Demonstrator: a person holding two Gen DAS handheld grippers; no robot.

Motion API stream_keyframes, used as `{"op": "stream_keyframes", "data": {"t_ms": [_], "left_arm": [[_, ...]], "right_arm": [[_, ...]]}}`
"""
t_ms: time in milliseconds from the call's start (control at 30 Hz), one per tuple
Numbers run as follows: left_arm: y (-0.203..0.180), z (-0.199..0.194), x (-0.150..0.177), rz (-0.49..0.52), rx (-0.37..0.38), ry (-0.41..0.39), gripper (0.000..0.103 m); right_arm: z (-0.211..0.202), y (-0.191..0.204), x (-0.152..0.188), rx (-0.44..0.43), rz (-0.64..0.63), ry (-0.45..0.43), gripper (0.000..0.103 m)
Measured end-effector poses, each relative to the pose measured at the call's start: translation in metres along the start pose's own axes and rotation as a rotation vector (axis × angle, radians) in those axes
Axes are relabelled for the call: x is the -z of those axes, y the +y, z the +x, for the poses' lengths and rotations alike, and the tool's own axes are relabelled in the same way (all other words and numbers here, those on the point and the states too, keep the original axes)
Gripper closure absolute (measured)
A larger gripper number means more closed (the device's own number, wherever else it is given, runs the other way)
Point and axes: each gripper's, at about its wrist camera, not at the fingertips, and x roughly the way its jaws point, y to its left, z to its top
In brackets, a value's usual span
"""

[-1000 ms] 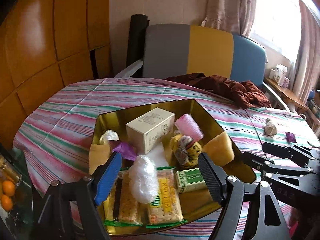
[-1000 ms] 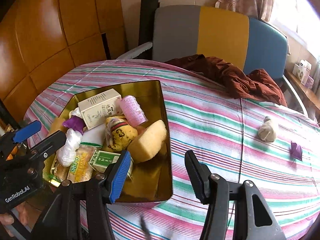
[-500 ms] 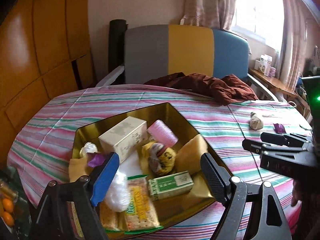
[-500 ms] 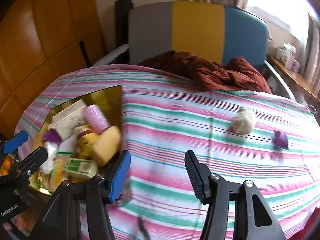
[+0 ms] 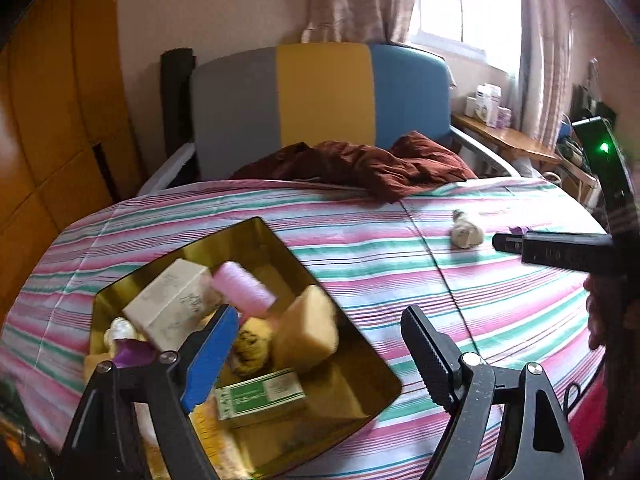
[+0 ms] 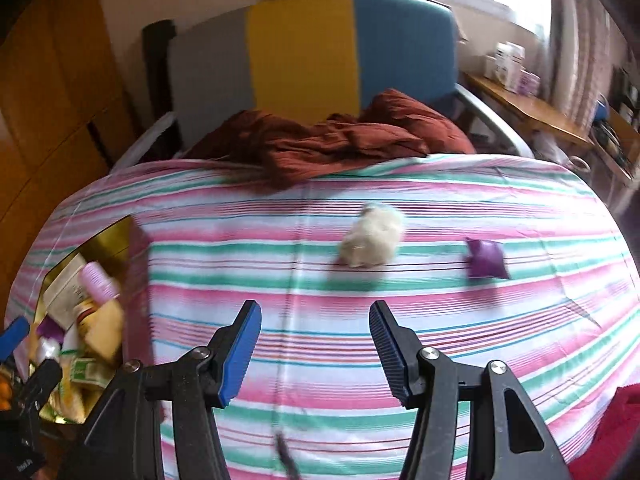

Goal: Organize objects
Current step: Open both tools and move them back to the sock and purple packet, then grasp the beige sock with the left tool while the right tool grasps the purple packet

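Near the bed's (image 6: 400, 360) left edge sits the gold tray (image 5: 360, 384), already packed with a box (image 5: 168, 308), pink spool (image 5: 244, 292) and sponge (image 5: 306, 332), so it serves as the collecting spot. Still loose toward the far right lie a cream bundle (image 6: 372, 240) and purple sachet (image 6: 486, 260), well apart from the tray. Right tongs (image 6: 316, 344) gape wide and empty, aimed at the bundle with bare striped sheet between. Left tongs (image 5: 316, 352) hover wide over the tray's near corner. A brown cloth (image 6: 328, 140) heaps along the far edge, out of the way.

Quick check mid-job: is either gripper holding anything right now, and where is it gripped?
Nothing is held. The left gripper and the right gripper both stand open with empty jaws.
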Motion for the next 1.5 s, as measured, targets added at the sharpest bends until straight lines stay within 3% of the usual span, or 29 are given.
{"op": "stream_keyframes", "data": {"t_ms": [167, 667, 900, 1067, 1500], "left_arm": [[-0.022, 0.009, -0.006, 0.037, 0.037, 0.015, 0.019], [-0.067, 0.042, -0.018, 0.097, 0.105, 0.073, 0.018], [-0.08, 0.061, -0.022, 0.114, 0.114, 0.11, 0.018], [-0.094, 0.077, -0.027, 0.121, 0.13, 0.129, 0.018], [-0.136, 0.13, -0.059, 0.125, 0.182, 0.168, 0.018]], "right_arm": [[0.004, -0.035, -0.011, 0.053, 0.062, 0.008, 0.041], [0.048, -0.138, -0.048, 0.172, 0.227, 0.035, 0.041], [0.077, -0.184, -0.039, 0.152, 0.352, 0.061, 0.04], [0.074, -0.207, -0.037, 0.123, 0.454, 0.057, 0.04], [0.077, -0.213, -0.039, 0.097, 0.486, 0.061, 0.04]]}}
